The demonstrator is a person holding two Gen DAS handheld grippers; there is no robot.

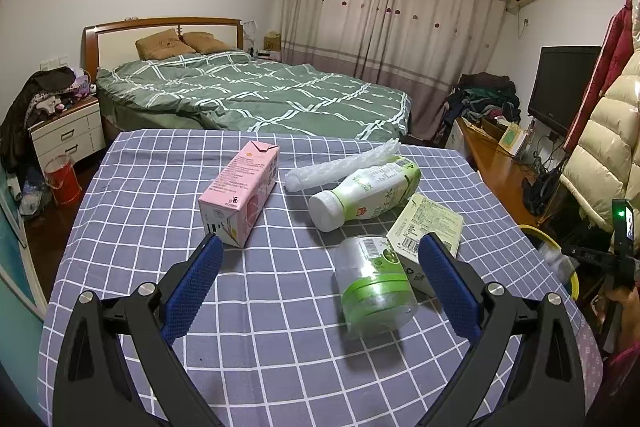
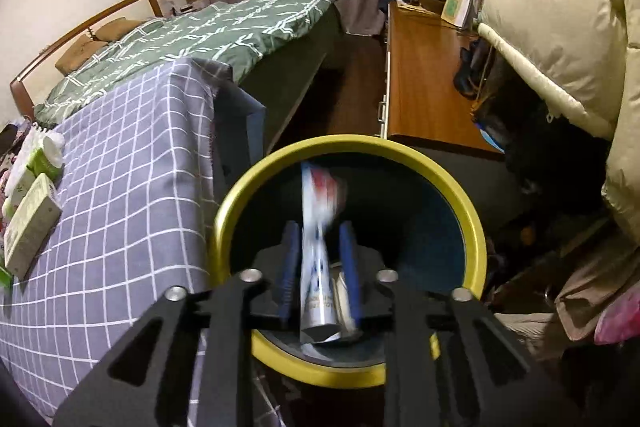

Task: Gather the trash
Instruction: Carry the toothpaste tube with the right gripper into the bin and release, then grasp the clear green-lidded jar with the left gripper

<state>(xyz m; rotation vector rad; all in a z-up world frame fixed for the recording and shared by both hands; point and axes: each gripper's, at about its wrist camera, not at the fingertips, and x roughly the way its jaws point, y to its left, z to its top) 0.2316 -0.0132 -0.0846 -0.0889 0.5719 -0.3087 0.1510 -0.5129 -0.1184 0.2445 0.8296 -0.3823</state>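
Right hand-held gripper (image 2: 320,247): hanging over the yellow-rimmed bin (image 2: 478,227) at lower centre of the right wrist view; jaws standing slightly apart, with a blurred blue-and-white wrapper (image 2: 318,259) between them, seemingly no longer pressed by the pads.
Left hand-held gripper (image 1: 320,263): jaws standing wide apart, gripping nothing, hovering low over the table (image 1: 160,187) in the lower half of the left wrist view.
Trash waiting: pink carton (image 1: 240,193) lying centre left; white-capped bottle (image 1: 364,193) on its side centre right, with clear crumpled plastic (image 1: 340,167) just behind it; pale green box (image 1: 426,227) and clear jar with green band (image 1: 374,287) lying beside the right blue pad.
Risk, wrapper: likely dropping now; it could be catching on a pad or tipping onto the rim if the gripper is sitting too near the bin's near edge.
Risk, round items: bottle and jar are both lying on their sides, so a nudge from an open jaw could be sending them rolling off the table.
Surface: grey-blue checked cloth, draping over the edges.
Room: bedroom; bed with green quilt (image 1: 256,95) upper centre, curtains (image 1: 384,11) behind, wooden sideboard (image 2: 420,83) upper right in the right wrist view.
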